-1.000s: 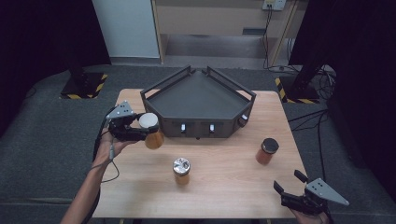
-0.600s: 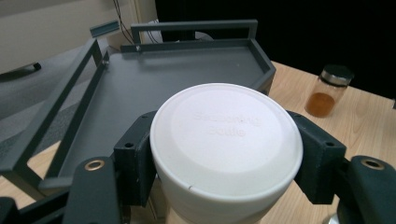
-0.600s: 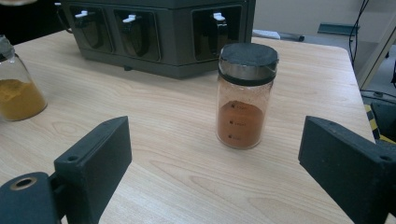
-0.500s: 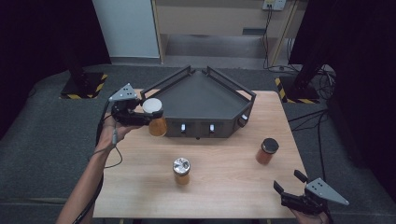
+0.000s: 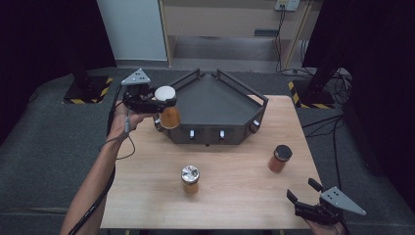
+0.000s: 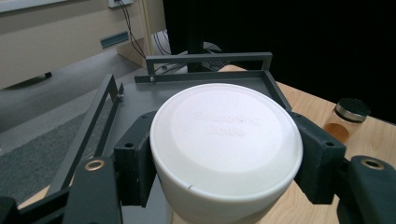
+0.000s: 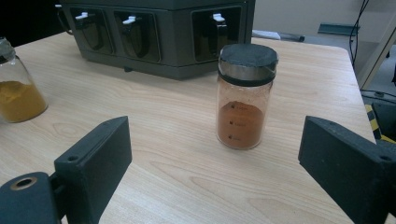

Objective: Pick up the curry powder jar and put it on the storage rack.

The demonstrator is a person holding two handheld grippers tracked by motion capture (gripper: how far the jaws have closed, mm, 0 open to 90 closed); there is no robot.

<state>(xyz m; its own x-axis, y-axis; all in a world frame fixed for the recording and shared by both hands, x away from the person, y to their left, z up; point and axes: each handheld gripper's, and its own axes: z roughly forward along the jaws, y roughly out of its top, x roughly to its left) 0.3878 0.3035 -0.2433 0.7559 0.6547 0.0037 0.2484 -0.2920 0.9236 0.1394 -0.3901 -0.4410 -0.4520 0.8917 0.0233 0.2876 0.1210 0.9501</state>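
Note:
My left gripper (image 5: 157,101) is shut on a white-lidded seasoning jar (image 5: 167,111) of orange powder, held in the air at the left corner of the dark three-sided rack (image 5: 215,98). In the left gripper view the jar's white lid (image 6: 226,135) sits clamped between both pads, with the rack's tray (image 6: 140,98) behind it. My right gripper (image 5: 306,196) rests open at the table's front right corner. Its view looks at a black-lidded jar (image 7: 243,95) of red-brown powder standing on the table ahead, apart from the jaws. A silver-lidded jar (image 5: 190,178) stands at mid table.
The wooden table (image 5: 235,161) has free room between the jars. The rack's front (image 7: 159,32) shows three dark slots with white tabs. The silver-lidded jar's yellow powder (image 7: 16,95) is at the left edge of the right gripper view. Dark floor surrounds the table.
My left gripper has carried the white-lidded jar up and away from me toward the rack's left corner. The right gripper has stayed where it was.

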